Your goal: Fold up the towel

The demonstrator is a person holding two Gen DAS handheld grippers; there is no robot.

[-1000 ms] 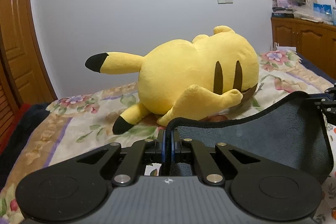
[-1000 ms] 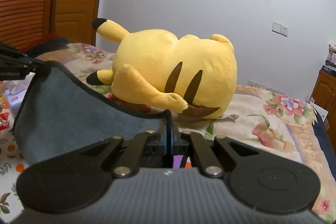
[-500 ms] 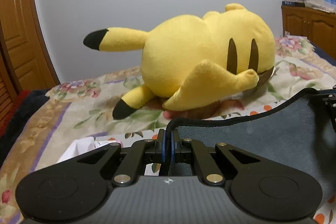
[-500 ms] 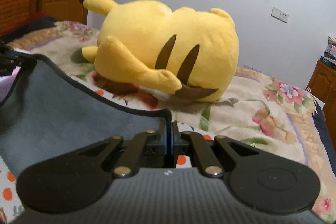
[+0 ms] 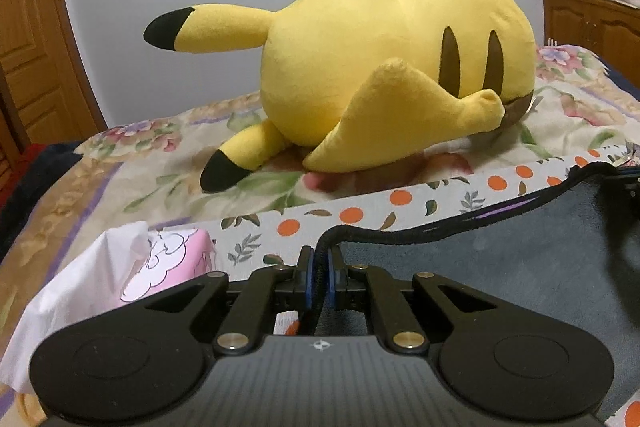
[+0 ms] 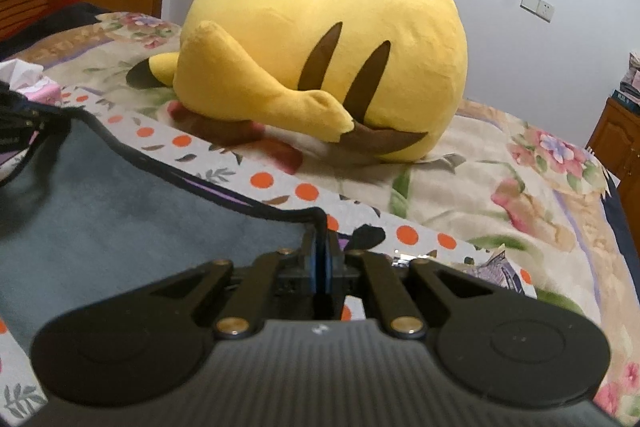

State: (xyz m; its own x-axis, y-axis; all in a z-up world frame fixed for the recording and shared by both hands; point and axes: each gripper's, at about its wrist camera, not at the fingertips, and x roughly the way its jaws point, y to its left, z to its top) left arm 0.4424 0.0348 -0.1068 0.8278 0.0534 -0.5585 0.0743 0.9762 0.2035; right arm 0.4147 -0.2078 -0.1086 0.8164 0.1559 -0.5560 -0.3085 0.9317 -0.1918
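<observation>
A dark blue-grey towel (image 5: pixel 500 267) with a black hem hangs stretched between my two grippers, low over a cloth printed with oranges. My left gripper (image 5: pixel 319 263) is shut on its left corner. My right gripper (image 6: pixel 321 247) is shut on its right corner, and the towel (image 6: pixel 120 219) spreads to the left of it. The right gripper's tip shows at the right edge of the left wrist view (image 5: pixel 630 179). The left gripper shows at the left edge of the right wrist view (image 6: pixel 16 131).
A big yellow plush toy (image 5: pixel 384 67) lies on the floral bedspread (image 6: pixel 500 187) just beyond the orange-print cloth (image 5: pixel 360 215). A pink tissue pack (image 5: pixel 160 267) with a white tissue sits at the left. A wooden door (image 5: pixel 28 47) and a cabinet (image 5: pixel 592 23) flank the bed.
Both grippers have moved down and forward with the towel. The plush toy looms larger, and the orange-print cloth and tissue pack have come into view.
</observation>
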